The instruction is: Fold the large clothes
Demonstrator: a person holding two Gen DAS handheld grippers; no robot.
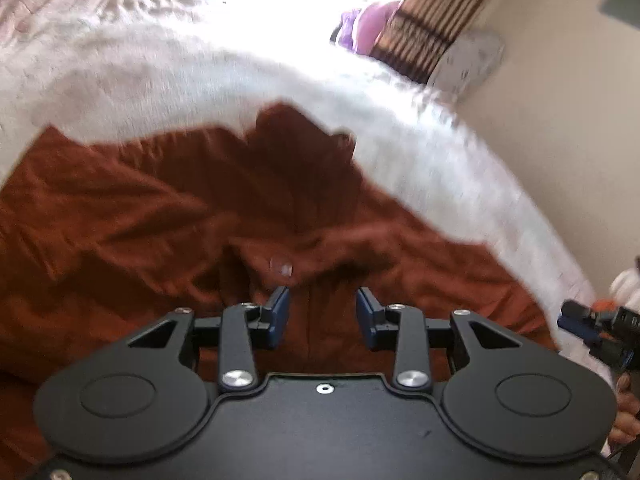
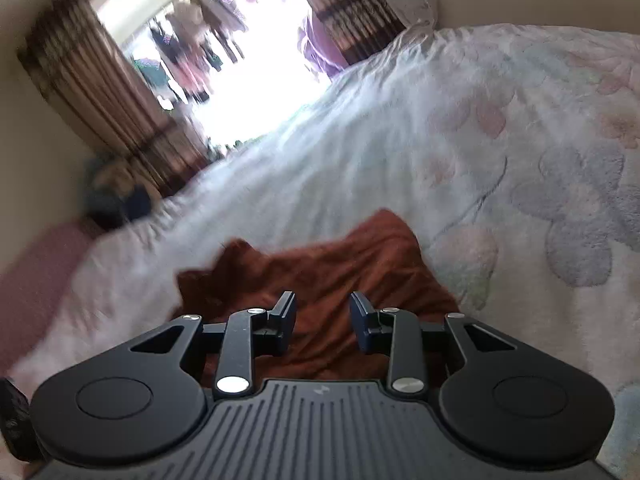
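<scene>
A large rust-brown garment (image 1: 200,220) lies rumpled on a white floral bedspread (image 1: 140,68). In the left wrist view my left gripper (image 1: 323,300) hovers open over the garment's middle, near a small pale button (image 1: 285,269), and holds nothing. The right gripper (image 1: 588,324) shows at that view's right edge, beside the garment's edge. In the right wrist view my right gripper (image 2: 323,304) is open and empty over a corner of the garment (image 2: 340,264). Both views are motion-blurred.
The bedspread (image 2: 440,128) stretches far beyond the garment. A bright window with brown striped curtains (image 2: 104,92) stands behind the bed. A pillow (image 1: 468,64) leans at the wall. A purple cloth (image 1: 368,24) hangs by the curtain.
</scene>
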